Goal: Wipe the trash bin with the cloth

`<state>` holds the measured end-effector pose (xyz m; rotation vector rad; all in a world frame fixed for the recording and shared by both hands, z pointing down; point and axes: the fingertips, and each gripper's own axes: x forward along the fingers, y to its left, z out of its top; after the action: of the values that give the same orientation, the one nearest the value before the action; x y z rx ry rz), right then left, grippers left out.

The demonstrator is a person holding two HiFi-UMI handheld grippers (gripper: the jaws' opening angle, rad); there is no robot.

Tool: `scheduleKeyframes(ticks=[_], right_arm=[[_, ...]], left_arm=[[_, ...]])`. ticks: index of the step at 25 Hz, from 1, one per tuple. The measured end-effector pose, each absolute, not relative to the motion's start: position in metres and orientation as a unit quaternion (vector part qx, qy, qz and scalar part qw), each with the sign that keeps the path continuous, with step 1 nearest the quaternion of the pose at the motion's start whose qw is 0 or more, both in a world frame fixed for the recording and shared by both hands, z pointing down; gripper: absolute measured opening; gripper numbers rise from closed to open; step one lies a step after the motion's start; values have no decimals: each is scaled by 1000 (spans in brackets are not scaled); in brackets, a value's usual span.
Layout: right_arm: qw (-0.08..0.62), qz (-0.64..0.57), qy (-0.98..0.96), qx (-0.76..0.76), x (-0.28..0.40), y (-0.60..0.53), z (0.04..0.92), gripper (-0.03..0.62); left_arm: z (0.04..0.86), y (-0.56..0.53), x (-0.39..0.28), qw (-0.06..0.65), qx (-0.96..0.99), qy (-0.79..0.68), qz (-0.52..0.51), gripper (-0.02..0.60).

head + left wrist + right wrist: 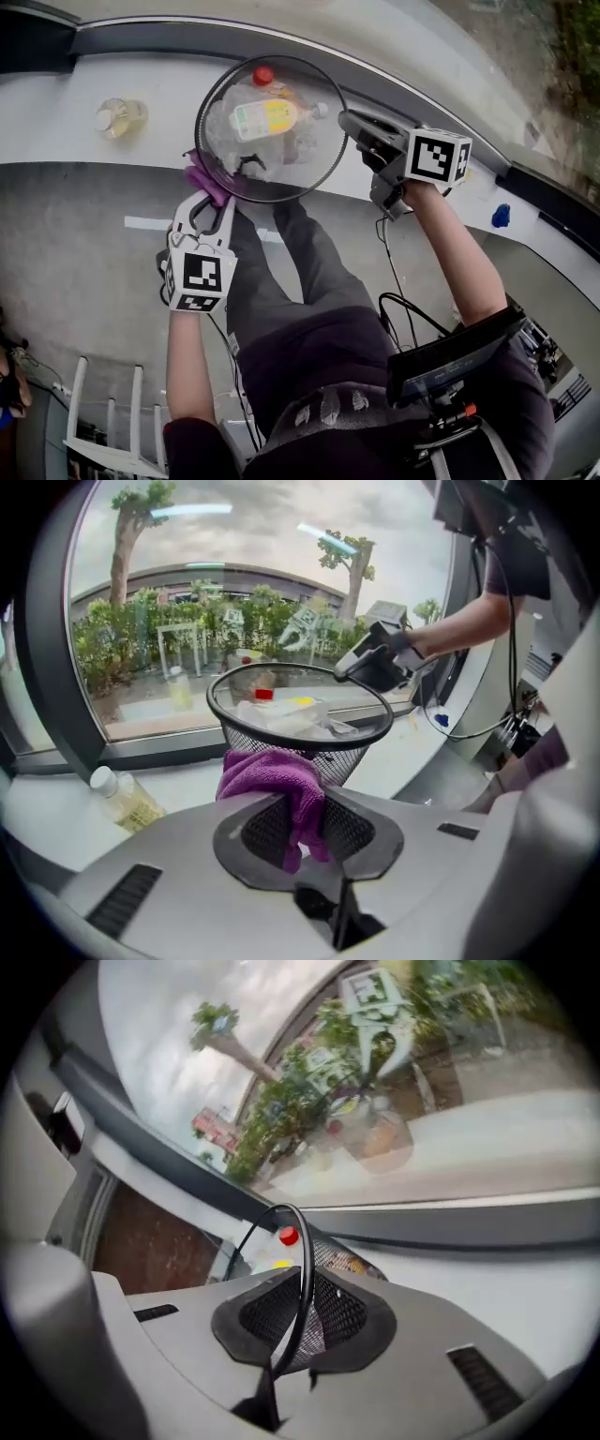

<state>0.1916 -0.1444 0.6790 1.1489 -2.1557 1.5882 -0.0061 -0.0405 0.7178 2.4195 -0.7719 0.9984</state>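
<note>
Our left tongs [298, 803] are clamped tight on the purple cloth [272, 775], holding it against the near wall of the trash bin [361, 752], ready to rub. Our right tongs [302, 1312] pinch the rim on its right side, we judge to steady the light mesh bin at the window ledge's [56, 122] front edge.

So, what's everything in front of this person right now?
trash bin: one, black wire mesh, on the white sill by the window
labelled bottle: one, yellow label, lying inside the bin among clear rubbish
red cap: one, inside the bin
loose bottle: one, pale yellow, lying on the sill left of the bin
blue object: one, small, on the sill at far right
cloth: one, purple, at the bin's near side
left gripper: grey, clamped on the cloth
right gripper: grey, clamped on the bin's rim
</note>
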Motion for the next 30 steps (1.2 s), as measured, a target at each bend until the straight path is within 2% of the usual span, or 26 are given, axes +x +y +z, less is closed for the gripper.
scheduleKeyframes(ticks=[4, 7, 11, 15, 20, 22, 24, 26, 30], right_arm=[[-10, 663, -607, 438, 208, -114, 690, 43], [-83, 709, -531, 457, 215, -92, 689, 44], [-118, 742, -471, 463, 214, -66, 692, 44], [-122, 765, -449, 445, 195, -44, 700, 44], [-51, 738, -515, 433, 181, -30, 684, 49], [39, 680, -586, 438, 193, -36, 674, 78], [150, 588, -664, 437, 202, -52, 669, 78], [213, 531, -697, 432, 204, -72, 671, 91], [246, 495, -708, 440, 219, -102, 675, 98]], left_arm=[[716, -53, -10, 201, 860, -305, 356, 58], [717, -45, 7, 192, 866, -287, 362, 58], [723, -30, 29, 188, 875, -242, 374, 58], [728, -2, 57, 186, 887, -187, 379, 58], [713, 31, 88, 185, 898, -157, 366, 58], [710, 34, 98, 188, 901, -155, 359, 58], [709, 34, 97, 189, 903, -152, 354, 58], [710, 34, 92, 184, 906, -143, 353, 58], [712, 33, 93, 175, 911, -133, 350, 58]])
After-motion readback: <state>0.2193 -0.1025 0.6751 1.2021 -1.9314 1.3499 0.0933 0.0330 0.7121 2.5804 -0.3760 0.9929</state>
